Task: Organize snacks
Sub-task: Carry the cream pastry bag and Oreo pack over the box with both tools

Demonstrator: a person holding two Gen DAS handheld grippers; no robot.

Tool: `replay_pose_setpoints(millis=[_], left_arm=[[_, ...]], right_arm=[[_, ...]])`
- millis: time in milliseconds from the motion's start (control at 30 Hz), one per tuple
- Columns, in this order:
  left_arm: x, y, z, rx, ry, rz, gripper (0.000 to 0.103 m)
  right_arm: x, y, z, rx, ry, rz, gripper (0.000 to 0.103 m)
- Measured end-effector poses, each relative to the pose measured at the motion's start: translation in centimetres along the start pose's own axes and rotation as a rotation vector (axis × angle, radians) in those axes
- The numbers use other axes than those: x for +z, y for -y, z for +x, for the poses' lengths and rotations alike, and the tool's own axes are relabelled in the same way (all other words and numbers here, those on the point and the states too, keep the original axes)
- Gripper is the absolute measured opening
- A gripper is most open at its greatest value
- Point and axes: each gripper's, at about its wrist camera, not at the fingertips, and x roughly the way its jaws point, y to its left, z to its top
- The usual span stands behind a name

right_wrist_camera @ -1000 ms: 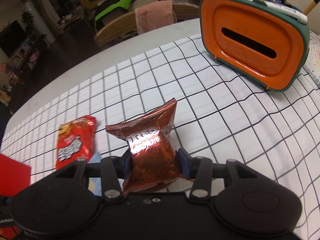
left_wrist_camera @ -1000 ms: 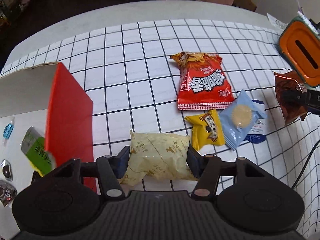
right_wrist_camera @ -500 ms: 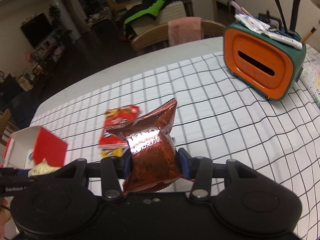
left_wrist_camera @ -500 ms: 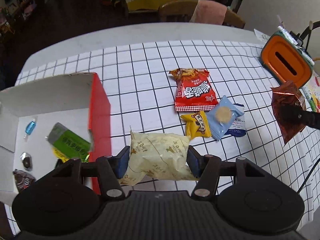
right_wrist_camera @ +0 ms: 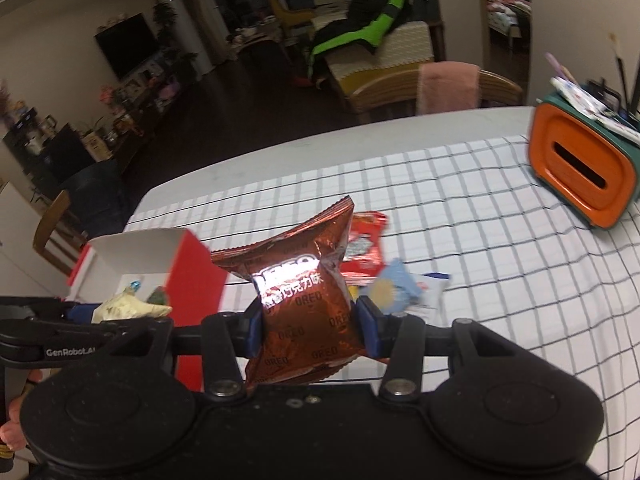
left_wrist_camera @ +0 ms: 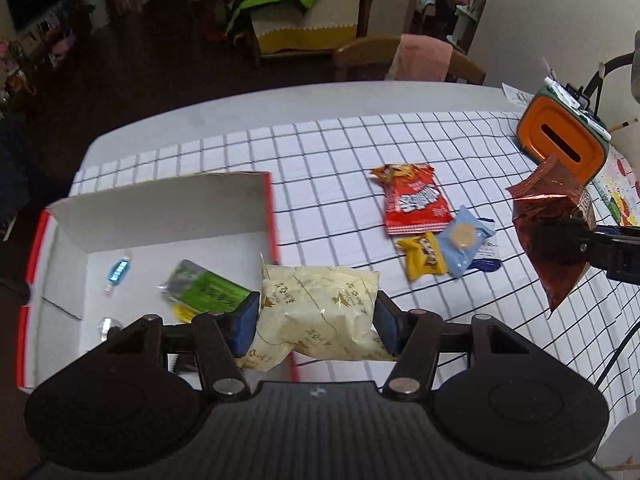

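A pale yellow snack packet [left_wrist_camera: 320, 312] hangs pinched between the blue-padded fingers of the left gripper [left_wrist_camera: 316, 322], held above the near corner of an open white box with red outer walls [left_wrist_camera: 272, 216]. The right gripper [right_wrist_camera: 310, 330] has its fingers closed on a shiny brown Oreo packet [right_wrist_camera: 304, 300], lifted clear of the desk [left_wrist_camera: 340, 152], which wears a white cloth with a black grid. Inside the box lie a green packet [left_wrist_camera: 208, 290] and a small blue-wrapped sweet [left_wrist_camera: 118, 272]. Loose on the cloth between the two grippers sit a red snack bag [left_wrist_camera: 414, 200], a yellow packet [left_wrist_camera: 424, 256] and a light blue packet [left_wrist_camera: 464, 240], the three touching. An orange and green holder [right_wrist_camera: 584, 176] stands at the far right edge.
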Motion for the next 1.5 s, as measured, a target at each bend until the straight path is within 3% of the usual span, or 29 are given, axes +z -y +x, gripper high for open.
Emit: replay_pose_setpoints(millis=[433, 900, 1067, 1233, 1500], left_arm=[[-0.8, -8.9, -1.2, 0.059, 0.008, -0.043, 0.059], [-2.4, -18.8, 1.7, 0.158, -0.063, -0.086, 0.059], [-2.3, -20.5, 3.1, 0.18, -0.073, -0.073, 0.059], [-1.7, -21.4, 4.3, 0.195, -0.082, -0.076, 0.059], [-1.0, -20.0, 6.3, 0.218, -0.129, 0.013, 0.059]], right_arm=[[0.5, -9.9, 3.5, 0.046, -0.012, -0.113, 0.046], [0.1, -18.8, 10.5, 0.023, -0.083, -0.214, 0.046], [-0.6, -21.5, 13.8, 0.015, -0.124, -0.383, 0.046], [-2.1, -22.6, 15.9, 0.01, -0.189, -0.462, 0.046], [-4.4, -24.7, 17.2, 0.021, -0.258, -0.646, 0.046]])
